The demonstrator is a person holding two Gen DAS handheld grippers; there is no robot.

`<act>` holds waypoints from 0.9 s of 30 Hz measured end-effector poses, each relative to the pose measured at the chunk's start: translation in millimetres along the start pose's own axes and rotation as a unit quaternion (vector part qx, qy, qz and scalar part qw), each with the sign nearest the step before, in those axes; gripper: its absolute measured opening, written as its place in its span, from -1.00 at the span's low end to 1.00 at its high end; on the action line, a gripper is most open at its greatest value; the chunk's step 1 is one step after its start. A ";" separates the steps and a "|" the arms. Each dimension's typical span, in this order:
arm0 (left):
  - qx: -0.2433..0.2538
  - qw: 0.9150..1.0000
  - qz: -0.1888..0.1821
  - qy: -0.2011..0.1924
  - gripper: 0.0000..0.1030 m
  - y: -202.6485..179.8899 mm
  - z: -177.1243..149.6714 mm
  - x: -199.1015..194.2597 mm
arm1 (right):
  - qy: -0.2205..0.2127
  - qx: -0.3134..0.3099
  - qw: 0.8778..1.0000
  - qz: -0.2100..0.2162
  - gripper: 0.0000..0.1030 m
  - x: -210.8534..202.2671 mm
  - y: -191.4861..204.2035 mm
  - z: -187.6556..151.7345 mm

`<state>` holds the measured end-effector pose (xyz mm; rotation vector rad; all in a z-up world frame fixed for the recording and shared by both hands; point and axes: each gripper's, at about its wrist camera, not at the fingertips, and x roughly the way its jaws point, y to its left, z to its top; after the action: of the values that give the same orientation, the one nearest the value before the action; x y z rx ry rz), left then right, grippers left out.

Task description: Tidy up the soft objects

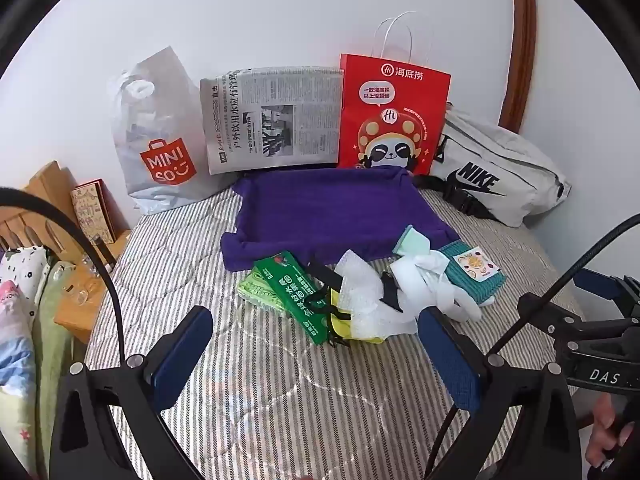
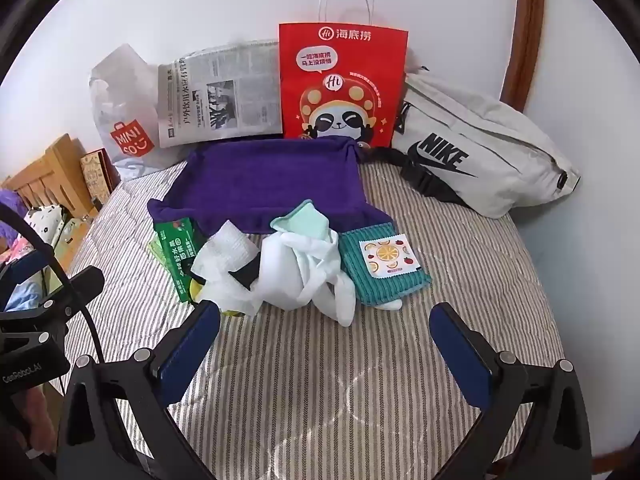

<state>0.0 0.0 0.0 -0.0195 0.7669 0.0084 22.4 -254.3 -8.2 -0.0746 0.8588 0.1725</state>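
A pile of soft things lies on the striped bed in front of a purple fabric tray (image 1: 332, 204) (image 2: 272, 176). It holds a green packet (image 1: 296, 292) (image 2: 178, 248), bubble wrap (image 1: 360, 292) (image 2: 228, 264), a white cloth (image 1: 432, 284) (image 2: 304, 276), a mint cloth (image 1: 412, 242) (image 2: 304, 222) and a teal knitted cloth (image 1: 476, 276) (image 2: 384, 272) with a fruit label. My left gripper (image 1: 316, 344) stands open just short of the pile, nothing between its fingers. My right gripper (image 2: 326, 336) is open too, near the white cloth.
Along the wall stand a grey Miniso bag (image 1: 160, 140) (image 2: 120, 120), a folded newspaper (image 1: 272, 120) (image 2: 220, 92), a red paper bag (image 1: 392, 116) (image 2: 340, 84) and a grey Nike bag (image 1: 496, 176) (image 2: 476, 152). A wooden headboard (image 1: 52, 188) is at left.
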 end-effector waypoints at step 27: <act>-0.002 1.000 0.002 0.000 1.00 5.7 -8.6 -2.1 | -0.018 0.004 1.000 0.004 1.00 -13.0 -0.9 -2.3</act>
<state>-7.5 5.6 -4.9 -0.0212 0.7675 0.0135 12.5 -257.1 0.2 -0.0612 0.8241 0.1773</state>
